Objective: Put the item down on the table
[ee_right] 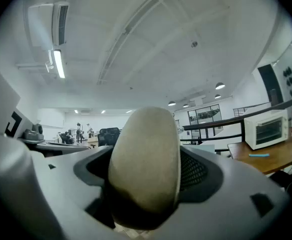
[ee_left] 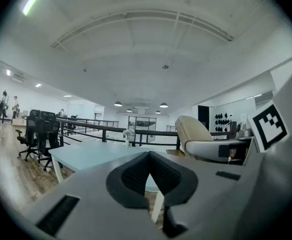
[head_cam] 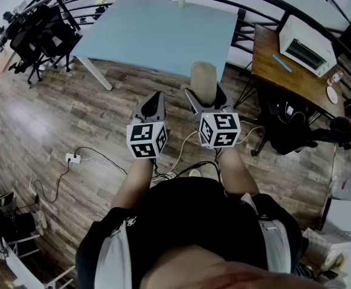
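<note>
A beige, rounded, oblong item [head_cam: 203,77] stands upright between the jaws of my right gripper [head_cam: 205,90], which is shut on it and held in the air over the wooden floor. In the right gripper view the beige item [ee_right: 146,159] fills the gap, with a black pad [ee_right: 198,170] against its side. My left gripper [head_cam: 153,103] hangs beside it at the same height, shut with nothing in it. Its black pads [ee_left: 135,176] meet at the tip of the left gripper [ee_left: 149,156]. The light blue table [head_cam: 163,32] lies just ahead of both grippers.
A wooden desk [head_cam: 283,77] at the right carries a white toaster oven [head_cam: 307,48] and a blue pen [head_cam: 282,63]. Black office chairs [head_cam: 40,38] stand at the far left, another black chair [head_cam: 295,131] at the right. A power strip [head_cam: 73,158] with cables lies on the floor.
</note>
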A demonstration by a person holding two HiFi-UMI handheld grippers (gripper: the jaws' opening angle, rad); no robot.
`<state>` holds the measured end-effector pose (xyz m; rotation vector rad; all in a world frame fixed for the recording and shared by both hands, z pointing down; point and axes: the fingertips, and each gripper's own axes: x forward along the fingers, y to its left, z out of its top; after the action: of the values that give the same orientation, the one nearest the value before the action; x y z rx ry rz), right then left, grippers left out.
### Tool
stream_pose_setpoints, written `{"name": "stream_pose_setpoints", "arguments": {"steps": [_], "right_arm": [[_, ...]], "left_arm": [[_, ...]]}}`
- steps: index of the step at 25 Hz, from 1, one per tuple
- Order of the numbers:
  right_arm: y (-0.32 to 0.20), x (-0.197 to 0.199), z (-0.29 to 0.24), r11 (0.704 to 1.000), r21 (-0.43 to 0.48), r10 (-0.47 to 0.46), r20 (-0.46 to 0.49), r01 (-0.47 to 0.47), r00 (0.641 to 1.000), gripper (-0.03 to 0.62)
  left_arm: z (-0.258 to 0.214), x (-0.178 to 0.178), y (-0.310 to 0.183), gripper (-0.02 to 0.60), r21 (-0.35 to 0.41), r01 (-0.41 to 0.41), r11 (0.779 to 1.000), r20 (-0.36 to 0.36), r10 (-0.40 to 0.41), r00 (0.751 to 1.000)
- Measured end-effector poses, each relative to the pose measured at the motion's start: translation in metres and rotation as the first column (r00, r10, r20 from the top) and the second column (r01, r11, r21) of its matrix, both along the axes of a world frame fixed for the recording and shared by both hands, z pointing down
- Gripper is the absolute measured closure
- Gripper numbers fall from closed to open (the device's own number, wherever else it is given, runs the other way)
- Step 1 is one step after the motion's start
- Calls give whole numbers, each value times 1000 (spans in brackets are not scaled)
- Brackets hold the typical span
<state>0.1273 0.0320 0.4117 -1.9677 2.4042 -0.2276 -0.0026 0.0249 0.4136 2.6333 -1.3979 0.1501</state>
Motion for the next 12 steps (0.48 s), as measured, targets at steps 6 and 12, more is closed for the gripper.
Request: {"name": "stream_pose_setpoints", "arguments": {"steps": [6, 12], "right_arm": [[7, -14, -3, 1000, 17, -5, 13, 4, 1000, 192], [2, -21, -8, 1000, 22, 1, 45, -2, 999, 192]], "left_arm": [[2, -8, 5, 574, -7, 0, 1000, -2, 0, 1000], [0, -19, 1, 574, -3, -4, 1000, -8, 4, 1000]]}}
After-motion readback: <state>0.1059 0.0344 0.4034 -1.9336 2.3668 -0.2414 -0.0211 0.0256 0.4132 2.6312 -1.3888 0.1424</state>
